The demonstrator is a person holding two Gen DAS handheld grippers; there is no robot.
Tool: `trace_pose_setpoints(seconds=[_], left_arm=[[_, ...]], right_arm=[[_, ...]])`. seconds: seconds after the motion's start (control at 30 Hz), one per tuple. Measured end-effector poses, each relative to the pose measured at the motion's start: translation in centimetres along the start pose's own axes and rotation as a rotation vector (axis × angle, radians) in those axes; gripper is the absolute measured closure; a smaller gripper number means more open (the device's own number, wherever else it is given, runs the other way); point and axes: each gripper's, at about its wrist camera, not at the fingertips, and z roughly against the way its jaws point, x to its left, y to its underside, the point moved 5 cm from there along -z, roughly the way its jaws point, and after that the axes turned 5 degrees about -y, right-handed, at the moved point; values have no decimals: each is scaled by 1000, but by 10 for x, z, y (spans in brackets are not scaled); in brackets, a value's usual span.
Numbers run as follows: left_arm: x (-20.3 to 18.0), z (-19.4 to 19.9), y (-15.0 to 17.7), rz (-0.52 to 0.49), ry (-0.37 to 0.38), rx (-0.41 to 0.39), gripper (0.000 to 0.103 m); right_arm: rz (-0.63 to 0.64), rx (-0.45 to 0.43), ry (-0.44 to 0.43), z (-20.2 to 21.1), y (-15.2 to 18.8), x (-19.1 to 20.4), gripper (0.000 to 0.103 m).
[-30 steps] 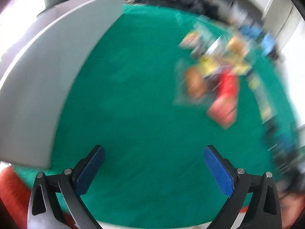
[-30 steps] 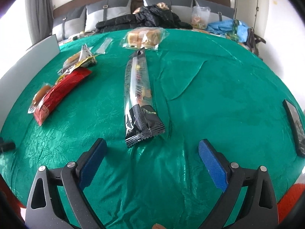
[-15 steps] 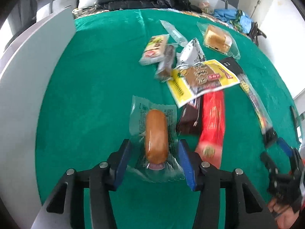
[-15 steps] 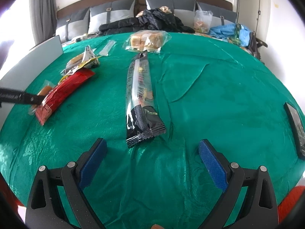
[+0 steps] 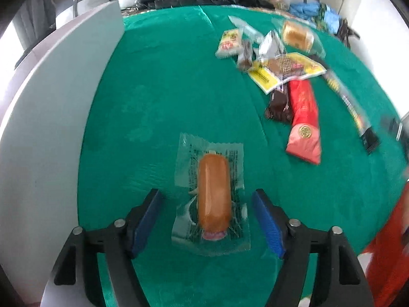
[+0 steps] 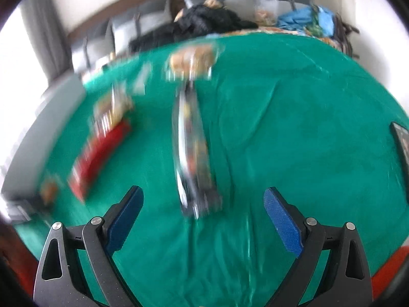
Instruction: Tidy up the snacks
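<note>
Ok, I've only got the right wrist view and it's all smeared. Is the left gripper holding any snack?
Observer: No. The left gripper is open, and its jaws have just been opening. The wrapped sausage lies on the green cloth between the pads, and neither pad touches it.
Operator: What's by the red packet? I can't make it out here.
Observer: A dark brown packet lies right beside it, on the side toward the sausage. Its far end seems tucked under a yellow packet.
</note>
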Motion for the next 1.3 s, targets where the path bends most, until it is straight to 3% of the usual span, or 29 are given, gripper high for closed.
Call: trace_pose_setpoints(seconds=[0.03, 0.07, 0.13, 0.3, 0.33, 0.37, 0.4, 0.43, 0.47, 0.6, 0.67, 0.77, 0.83, 0.93, 1.0, 1.1, 1.13, 1.2, 1.23, 1.3], left_arm=[[-3, 1, -2, -20, 0, -19, 51], [-5, 2, -2, -21, 5, -20, 52], [-3, 8, -1, 13, 19, -43, 62], [11, 20, 22, 160, 95, -57, 63], [11, 20, 27, 158, 104, -59, 63], [10, 23, 31, 139, 106, -69, 63], [9, 24, 32, 132, 105, -70, 64], [8, 26, 32, 134, 118, -70, 64], [6, 30, 32, 142, 136, -76, 64], [3, 52, 18, 194, 220, -132, 64], [8, 70, 9, 242, 271, -166, 64], [31, 101, -10, 319, 319, -225, 64], [57, 123, -20, 358, 316, -267, 64], [120, 158, -34, 419, 245, -321, 63], [166, 174, -40, 442, 145, -334, 63], [229, 183, -42, 483, -19, -321, 49], [247, 182, -40, 507, -74, -303, 36], [279, 181, -30, 566, -162, -274, 18], [289, 183, -23, 588, -195, -272, 17], [295, 188, -7, 608, -213, -285, 17]], right_arm=[[7, 9, 11, -2, -21, 1, 6], [17, 40, 10, -9, -35, 4, 6], [50, 165, -17, -36, -61, 12, 8], [144, 333, 17, -94, -71, 29, 13], [154, 375, 18, -105, -63, 32, 28], [189, 356, 54, -105, -61, 34, 49], [226, 339, 89, -103, -59, 37, 59], [230, 321, 105, -99, -59, 36, 82], [200, 325, 101, -94, -58, 31, 89], [30, 314, 34, -60, -58, 5, 90], [-57, 288, -48, -37, -62, 1, 90], [-95, 246, -186, -6, -79, 30, 90], [-63, 225, -287, 13, -94, 75, 90], [0, 218, -448, 30, -113, 164, 90], [62, 215, -558, 41, -125, 237, 90], [139, 216, -672, 42, -130, 346, 89], [143, 220, -706, 38, -127, 377, 83], [135, 248, -751, 24, -120, 415, 49], [131, 251, -737, 17, -116, 427, 33], [111, 205, -724, 18, -113, 420, 33]])
